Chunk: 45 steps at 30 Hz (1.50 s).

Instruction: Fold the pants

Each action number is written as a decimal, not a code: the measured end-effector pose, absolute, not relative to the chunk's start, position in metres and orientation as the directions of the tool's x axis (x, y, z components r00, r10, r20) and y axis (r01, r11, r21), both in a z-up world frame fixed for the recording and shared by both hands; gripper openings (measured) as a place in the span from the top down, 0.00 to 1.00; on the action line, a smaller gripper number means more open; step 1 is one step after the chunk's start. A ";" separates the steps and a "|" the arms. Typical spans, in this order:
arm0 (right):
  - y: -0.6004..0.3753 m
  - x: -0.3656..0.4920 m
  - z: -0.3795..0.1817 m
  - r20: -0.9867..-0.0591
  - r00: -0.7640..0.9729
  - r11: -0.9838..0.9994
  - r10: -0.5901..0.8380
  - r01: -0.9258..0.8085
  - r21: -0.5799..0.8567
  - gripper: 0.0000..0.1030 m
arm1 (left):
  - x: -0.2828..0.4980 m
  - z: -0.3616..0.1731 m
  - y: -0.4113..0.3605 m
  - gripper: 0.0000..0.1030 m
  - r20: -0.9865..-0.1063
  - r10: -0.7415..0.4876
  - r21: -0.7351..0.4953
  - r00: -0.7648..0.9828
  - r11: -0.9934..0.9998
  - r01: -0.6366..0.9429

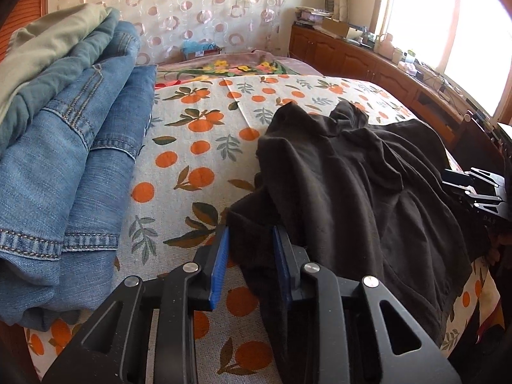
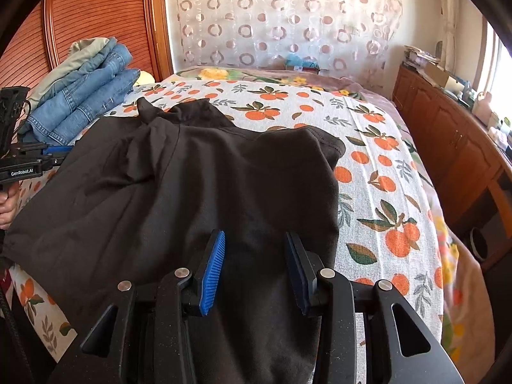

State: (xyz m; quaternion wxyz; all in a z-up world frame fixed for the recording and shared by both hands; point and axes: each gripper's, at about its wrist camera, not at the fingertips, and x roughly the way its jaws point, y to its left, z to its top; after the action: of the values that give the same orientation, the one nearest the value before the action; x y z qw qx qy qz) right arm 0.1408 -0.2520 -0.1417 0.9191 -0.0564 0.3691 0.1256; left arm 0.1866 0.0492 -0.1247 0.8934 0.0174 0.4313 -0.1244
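Black pants (image 1: 352, 176) lie rumpled across the orange-print bedspread (image 1: 198, 134). My left gripper (image 1: 251, 233) is at their near left corner, and a bunched fold of black cloth fills the gap between its blue pads. In the right wrist view the pants (image 2: 208, 176) spread wide, with one leg hem at the far right. My right gripper (image 2: 255, 235) is at their near edge, with cloth running between its pads and hanging below. Each gripper appears in the other's view: the right gripper (image 1: 473, 188) and the left gripper (image 2: 48, 152).
A stack of folded jeans (image 1: 80, 144) with a pale green garment on top sits on the bed's left side (image 2: 86, 96). A wooden cabinet (image 2: 448, 134) with clutter runs along the right under a window. A person's hand (image 2: 6, 208) holds the left gripper's handle.
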 end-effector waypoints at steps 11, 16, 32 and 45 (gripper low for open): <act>-0.255 0.140 -0.141 -0.692 0.695 0.961 0.193 -0.276 -0.009 0.61 | 0.193 -0.065 0.080 0.90 -0.645 -0.105 -0.036 0.757 0.994 0.107; -0.256 0.140 -0.142 -0.692 0.695 0.961 0.195 -0.277 -0.007 0.61 | 0.202 -0.059 0.088 0.85 -0.659 -0.084 -0.020 0.748 0.995 0.095; -0.257 0.140 -0.141 -0.692 0.694 0.960 0.197 -0.279 -0.007 0.61 | 0.207 -0.114 0.063 0.63 -0.792 -0.099 0.025 0.602 0.981 0.194; -0.257 0.140 -0.141 -0.692 0.694 0.960 0.197 -0.280 -0.008 0.60 | 0.231 -0.079 0.081 0.88 -0.714 -0.013 0.104 0.700 0.987 0.124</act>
State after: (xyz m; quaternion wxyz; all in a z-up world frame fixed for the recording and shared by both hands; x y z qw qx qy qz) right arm 0.1404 -0.2570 -0.1413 0.9187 -0.0563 0.3687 0.1299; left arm 0.2305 0.0815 -0.0787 0.9192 0.0721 0.3853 -0.0372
